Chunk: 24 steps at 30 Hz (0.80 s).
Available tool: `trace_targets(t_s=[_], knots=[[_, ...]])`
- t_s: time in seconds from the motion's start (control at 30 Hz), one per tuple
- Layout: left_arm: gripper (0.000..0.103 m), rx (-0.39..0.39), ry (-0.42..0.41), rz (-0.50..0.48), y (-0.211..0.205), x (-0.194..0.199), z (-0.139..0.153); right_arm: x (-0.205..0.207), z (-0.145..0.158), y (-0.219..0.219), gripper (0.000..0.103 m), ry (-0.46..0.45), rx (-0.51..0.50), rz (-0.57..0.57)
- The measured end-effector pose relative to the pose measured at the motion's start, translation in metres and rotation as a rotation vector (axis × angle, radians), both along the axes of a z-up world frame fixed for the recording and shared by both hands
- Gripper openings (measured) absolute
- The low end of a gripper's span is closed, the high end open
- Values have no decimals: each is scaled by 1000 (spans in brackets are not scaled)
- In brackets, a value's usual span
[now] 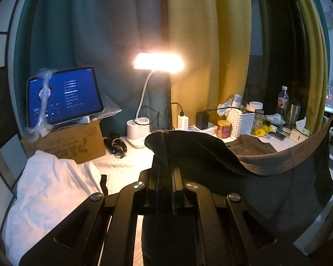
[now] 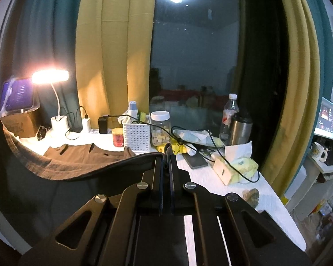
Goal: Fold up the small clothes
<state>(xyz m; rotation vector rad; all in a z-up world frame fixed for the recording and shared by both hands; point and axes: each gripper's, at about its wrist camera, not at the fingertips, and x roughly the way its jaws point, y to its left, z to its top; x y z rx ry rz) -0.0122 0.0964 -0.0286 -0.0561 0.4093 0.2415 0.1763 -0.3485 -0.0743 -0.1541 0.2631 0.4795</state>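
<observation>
A dark grey-brown garment (image 1: 266, 177) hangs stretched between my two grippers above the white table. My left gripper (image 1: 165, 155) is shut on one corner of it; the cloth drapes over the fingertips. My right gripper (image 2: 165, 157) is shut on the other corner, and the garment (image 2: 44, 177) sags to the left in that view. The garment's far part (image 2: 82, 154) lies flat on the table near the back. A crumpled white garment (image 1: 51, 188) lies at the left.
A lit desk lamp (image 1: 139, 133), a tablet (image 1: 64, 97) on a cardboard box (image 1: 77, 146), chargers, a red tin (image 2: 118, 137), a white basket (image 2: 136, 136), a jar, bottles, a phone (image 2: 197, 160) and tissues (image 2: 239, 166) crowd the table's back. Curtains hang behind.
</observation>
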Motion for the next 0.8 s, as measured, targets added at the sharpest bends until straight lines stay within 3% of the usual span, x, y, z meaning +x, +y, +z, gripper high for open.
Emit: trace_targets(t_s=[0.8], knots=[[6,56,27,-4,31,100,-4,111,0,47,5,-5,-19,-1]])
